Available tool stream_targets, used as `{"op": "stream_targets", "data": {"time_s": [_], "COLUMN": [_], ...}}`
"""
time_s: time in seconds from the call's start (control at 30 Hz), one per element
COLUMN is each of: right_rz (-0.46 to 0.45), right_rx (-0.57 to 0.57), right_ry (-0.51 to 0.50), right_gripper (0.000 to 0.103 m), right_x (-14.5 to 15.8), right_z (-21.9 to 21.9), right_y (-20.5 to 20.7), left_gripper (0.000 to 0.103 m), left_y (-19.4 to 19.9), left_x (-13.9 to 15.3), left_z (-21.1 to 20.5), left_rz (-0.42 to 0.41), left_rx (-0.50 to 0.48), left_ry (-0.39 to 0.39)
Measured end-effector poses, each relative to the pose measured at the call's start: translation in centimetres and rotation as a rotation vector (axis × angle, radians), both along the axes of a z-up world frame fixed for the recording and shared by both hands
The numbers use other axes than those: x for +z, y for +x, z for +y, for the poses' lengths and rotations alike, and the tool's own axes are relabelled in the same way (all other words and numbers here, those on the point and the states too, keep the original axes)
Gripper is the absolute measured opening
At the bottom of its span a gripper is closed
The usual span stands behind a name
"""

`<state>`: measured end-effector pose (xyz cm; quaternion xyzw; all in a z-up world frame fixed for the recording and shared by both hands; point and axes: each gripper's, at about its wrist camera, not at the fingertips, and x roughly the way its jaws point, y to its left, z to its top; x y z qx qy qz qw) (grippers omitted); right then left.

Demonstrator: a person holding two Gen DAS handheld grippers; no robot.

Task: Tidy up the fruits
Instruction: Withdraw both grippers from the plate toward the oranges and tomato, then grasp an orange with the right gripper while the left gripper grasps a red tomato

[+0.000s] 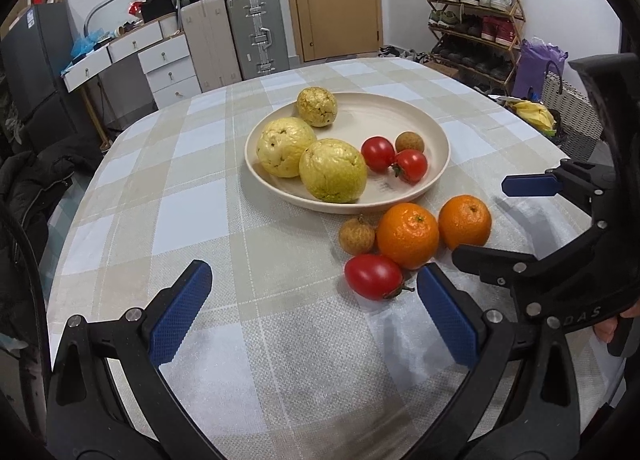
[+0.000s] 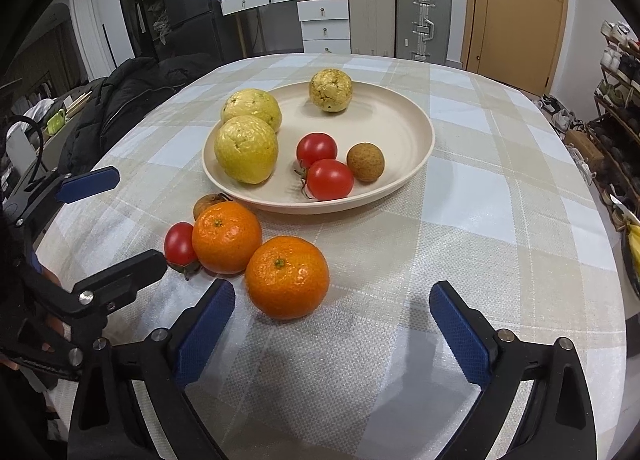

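A cream plate (image 1: 420,112) (image 2: 400,120) holds three yellow guavas (image 1: 332,176) (image 2: 246,150), two tomatoes (image 1: 411,166) (image 2: 329,179) and a brown longan (image 1: 409,142) (image 2: 365,162). On the cloth in front of it lie two oranges (image 1: 407,235) (image 2: 287,277), a tomato (image 1: 374,276) (image 2: 179,243) and a longan (image 1: 356,236) (image 2: 208,204). My left gripper (image 1: 316,300) is open and empty, just left of the loose tomato. My right gripper (image 2: 332,320) is open and empty, just in front of the nearer orange; it also shows in the left wrist view (image 1: 492,220).
The round table has a checked cloth (image 1: 200,200) (image 2: 500,220). A dark jacket (image 2: 132,100) lies at its left edge. Suitcases (image 1: 256,36), drawers (image 1: 160,60) and a shoe rack (image 1: 476,20) stand beyond.
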<state>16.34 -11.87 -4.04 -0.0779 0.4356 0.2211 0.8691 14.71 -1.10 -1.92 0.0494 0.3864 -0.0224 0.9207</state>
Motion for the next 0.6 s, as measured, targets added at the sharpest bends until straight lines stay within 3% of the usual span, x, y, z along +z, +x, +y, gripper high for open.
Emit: {"op": "stream_targets", "data": {"time_s": [0.1,0.6], "right_rz": [0.014,0.017], "right_rx": [0.022,0.096], "right_ry": [0.007,0.032], "right_gripper": [0.081,0.054], "right_x": [-0.08,0.04], "right_z": [0.16,0.94], "right_y": [-0.04,-0.67], "left_gripper": [0.102,0.102], "left_y": [-0.01,0.13], "left_x": [-0.12,-0.75], "left_z": [-0.03,-0.67], "left_rz": [0.01,0.036], "left_rx": [-0.011,-0.032], "left_ry": [-0.013,0.008]}}
